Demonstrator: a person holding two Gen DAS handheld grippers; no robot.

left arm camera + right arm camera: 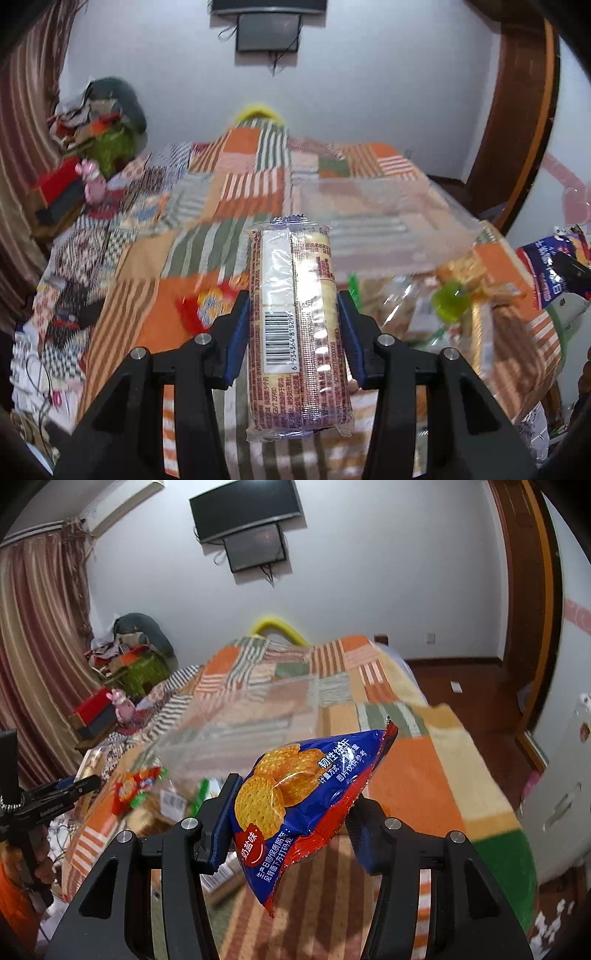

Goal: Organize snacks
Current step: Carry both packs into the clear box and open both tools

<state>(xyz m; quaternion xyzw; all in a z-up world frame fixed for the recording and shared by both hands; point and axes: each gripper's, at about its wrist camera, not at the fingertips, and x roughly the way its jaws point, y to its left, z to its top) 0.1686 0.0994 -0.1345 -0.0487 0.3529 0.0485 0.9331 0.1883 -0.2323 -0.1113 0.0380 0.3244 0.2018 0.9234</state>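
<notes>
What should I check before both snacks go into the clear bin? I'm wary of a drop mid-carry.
1. Left tool clamped on the clear-wrapped pale wafer pack with barcode: ok.
2. Right tool gripping the blue and red biscuit bag: ok, though held near its lower end.
3. Both packs lifted off the orange striped patchwork bedspread: ok.
4. Clear plastic bin ahead, open: ok.
5. Room inside bin: cannot tell.
</notes>
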